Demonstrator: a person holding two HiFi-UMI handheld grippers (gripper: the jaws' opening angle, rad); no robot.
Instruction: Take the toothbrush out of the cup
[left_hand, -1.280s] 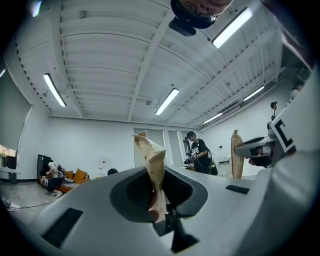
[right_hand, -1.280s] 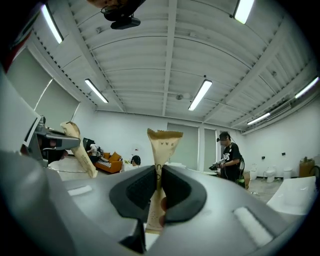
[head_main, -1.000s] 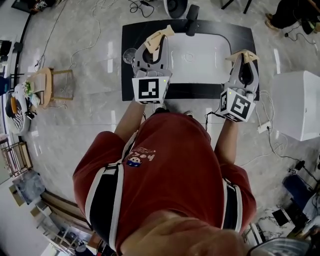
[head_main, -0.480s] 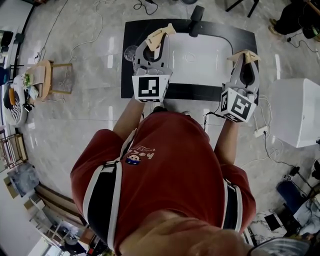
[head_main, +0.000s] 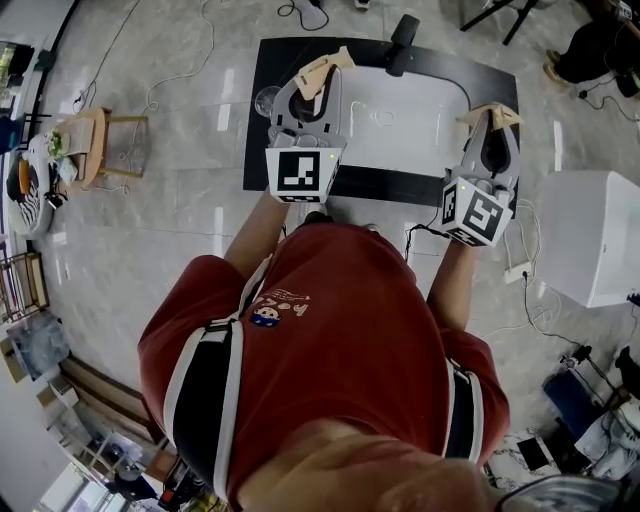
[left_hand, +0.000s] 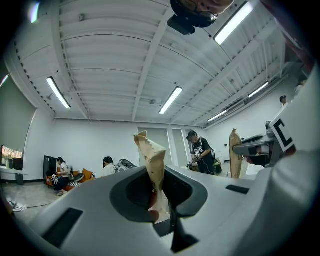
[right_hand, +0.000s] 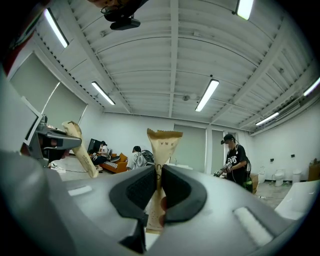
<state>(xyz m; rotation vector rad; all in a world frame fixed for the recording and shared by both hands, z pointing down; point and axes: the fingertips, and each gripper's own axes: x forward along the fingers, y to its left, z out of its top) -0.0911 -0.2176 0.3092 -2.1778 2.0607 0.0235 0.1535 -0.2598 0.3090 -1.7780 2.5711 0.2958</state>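
The left gripper has its jaws closed on a tan packet. The right gripper likewise pinches a second packet. A clear cup stands on the worktop, just beside the left jaws.

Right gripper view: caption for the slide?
Right tool clamps an upright tan sachet; left tool, at picture left, holds a second sachet.

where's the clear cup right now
In the head view the clear cup stands on the black counter near its left edge, just left of the left hand-held gripper and its tan packet.
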